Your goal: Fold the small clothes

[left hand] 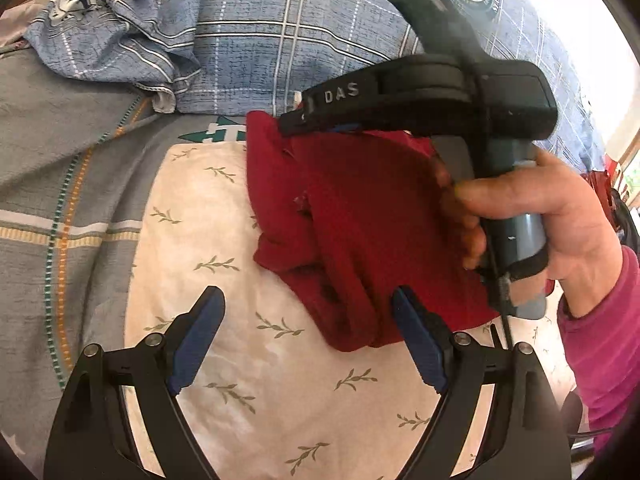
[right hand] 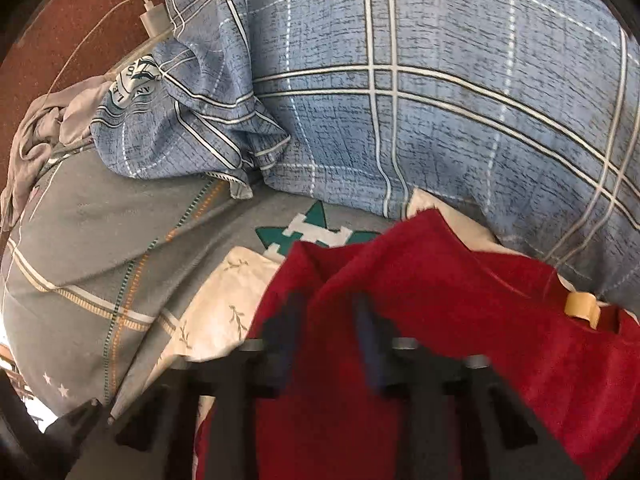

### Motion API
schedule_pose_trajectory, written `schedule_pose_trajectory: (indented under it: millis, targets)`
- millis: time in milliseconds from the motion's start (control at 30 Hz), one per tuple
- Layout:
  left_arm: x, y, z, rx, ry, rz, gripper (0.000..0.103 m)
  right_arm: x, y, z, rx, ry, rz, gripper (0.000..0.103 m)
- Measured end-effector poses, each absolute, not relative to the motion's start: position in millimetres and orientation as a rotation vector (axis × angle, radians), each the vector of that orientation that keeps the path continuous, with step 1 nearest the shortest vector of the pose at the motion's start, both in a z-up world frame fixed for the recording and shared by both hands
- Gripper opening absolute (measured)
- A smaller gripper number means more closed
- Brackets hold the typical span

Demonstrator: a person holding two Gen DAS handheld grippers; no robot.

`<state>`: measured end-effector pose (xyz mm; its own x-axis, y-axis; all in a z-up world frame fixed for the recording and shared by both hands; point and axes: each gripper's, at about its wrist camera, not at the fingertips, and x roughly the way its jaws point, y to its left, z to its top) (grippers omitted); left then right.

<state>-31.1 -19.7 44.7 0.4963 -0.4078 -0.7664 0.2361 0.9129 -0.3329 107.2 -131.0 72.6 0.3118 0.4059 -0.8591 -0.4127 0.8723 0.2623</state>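
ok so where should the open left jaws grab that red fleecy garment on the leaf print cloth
Take the red fleecy garment by its near rolled corner, coming from the near side with the left gripper. That corner bulges up off the cream leaf-print cloth, beside the right-hand blue pad, clear of the right gripper on the far edge.

- The bed (left hand: 48, 184) is covered with a grey sheet that has striped lines and a green star print.
- A cream pillow (left hand: 240, 360) with a leaf pattern lies on it.
- A blue checked quilt (right hand: 440, 100) lies bunched at the far side.
- A red garment (left hand: 360, 220) lies on the pillow.
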Motion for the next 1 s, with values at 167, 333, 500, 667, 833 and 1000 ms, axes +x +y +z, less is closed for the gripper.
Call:
schedule_pose_trajectory:
  millis: [167, 333, 500, 667, 833, 1000]
  targets:
    - [-28, -24, 44, -0.195, 0.996, -0.455, 0.061, 112, -133, 87, 0.095, 1.067, 0.604, 0.0]
    - [-26, -21, 44, -0.209, 1.002, -0.449, 0.061, 120, -123, 63, 0.087, 1.119, 0.529, 0.002]
    - [-31, -17, 55, -0.22, 0.957, -0.461, 0.061, 76, -191, 100, 0.13, 1.008, 0.5, 0.037]
    - [-36, -21, 66, -0.238, 0.899, -0.481, 0.061, 37, -304, 134, 0.091, 0.876, 0.193, 0.063]
    - [-30, -35, 60, -0.21, 0.889, -0.481, 0.066, 50, -403, 112, 0.073, 0.942, -0.12, 0.075]
    - [-29, -43, 57, -0.146, 0.869, -0.458, 0.071, 73, -417, 74, 0.05, 1.049, -0.068, 0.008]
